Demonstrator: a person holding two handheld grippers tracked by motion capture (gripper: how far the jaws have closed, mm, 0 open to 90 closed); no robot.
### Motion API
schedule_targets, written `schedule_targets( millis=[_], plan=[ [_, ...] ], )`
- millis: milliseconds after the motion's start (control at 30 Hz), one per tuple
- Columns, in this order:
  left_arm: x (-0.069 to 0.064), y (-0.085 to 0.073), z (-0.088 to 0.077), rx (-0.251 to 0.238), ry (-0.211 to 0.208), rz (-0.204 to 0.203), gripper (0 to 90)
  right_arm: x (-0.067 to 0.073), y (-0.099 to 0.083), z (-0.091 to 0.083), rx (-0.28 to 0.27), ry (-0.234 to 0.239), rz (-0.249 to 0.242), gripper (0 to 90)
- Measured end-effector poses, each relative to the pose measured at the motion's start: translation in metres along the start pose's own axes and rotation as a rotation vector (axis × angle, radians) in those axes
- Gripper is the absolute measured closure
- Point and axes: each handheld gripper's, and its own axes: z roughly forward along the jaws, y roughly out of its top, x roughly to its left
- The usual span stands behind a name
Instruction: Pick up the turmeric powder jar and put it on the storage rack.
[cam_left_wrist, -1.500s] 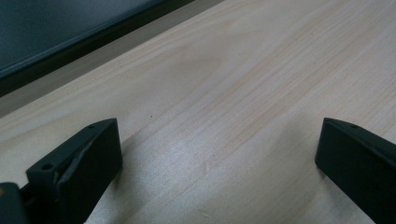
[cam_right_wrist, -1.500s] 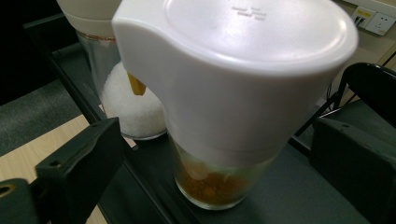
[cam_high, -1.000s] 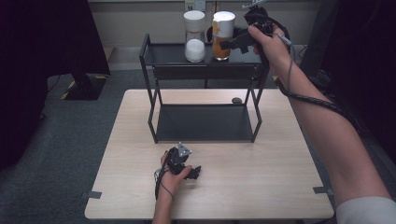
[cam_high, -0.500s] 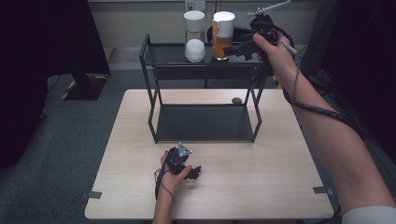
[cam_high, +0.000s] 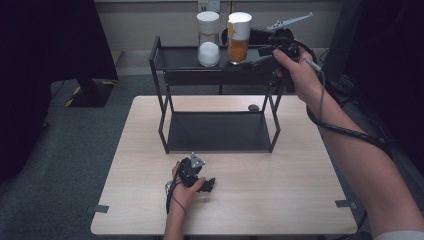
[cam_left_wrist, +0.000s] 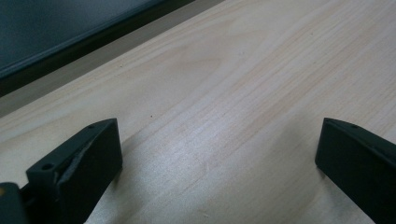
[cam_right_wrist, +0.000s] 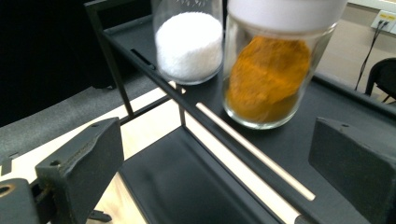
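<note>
Pale wood worktop over grey carpet, dark room behind. Near the front edge, left of centre: left claw lying on the wood, spread wide, pinching nothing, unmoved over the last second. Further back, black two-tier rack, lower shelf bare. On the top shelf, jar of white grains, and just beside it to the right, jar of orange powder, upright, lid on, same spot as a second ago. Right of that jar: right claw, spread wide and gripping nothing, now sunk from lid height to shelf level and drawn slightly rightward. Points at the orange jar's lower half, short of contact. Probably means either lining up a side grasp or backing off after setting the jar down; cannot tell which.
</note>
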Motion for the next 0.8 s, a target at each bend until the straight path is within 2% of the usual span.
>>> schedule_targets(
  millis=[467,800],
  plan=[
    [0.000,0.000,0.000,0.000,-0.001,0.000,0.0,0.004,-0.036,0.000,-0.008,0.045,-0.007,2.6],
    [0.000,-0.001,0.000,-0.003,0.000,0.000,0.0,0.005,-0.063,0.002,-0.012,0.085,0.007,2.6]
  ],
)
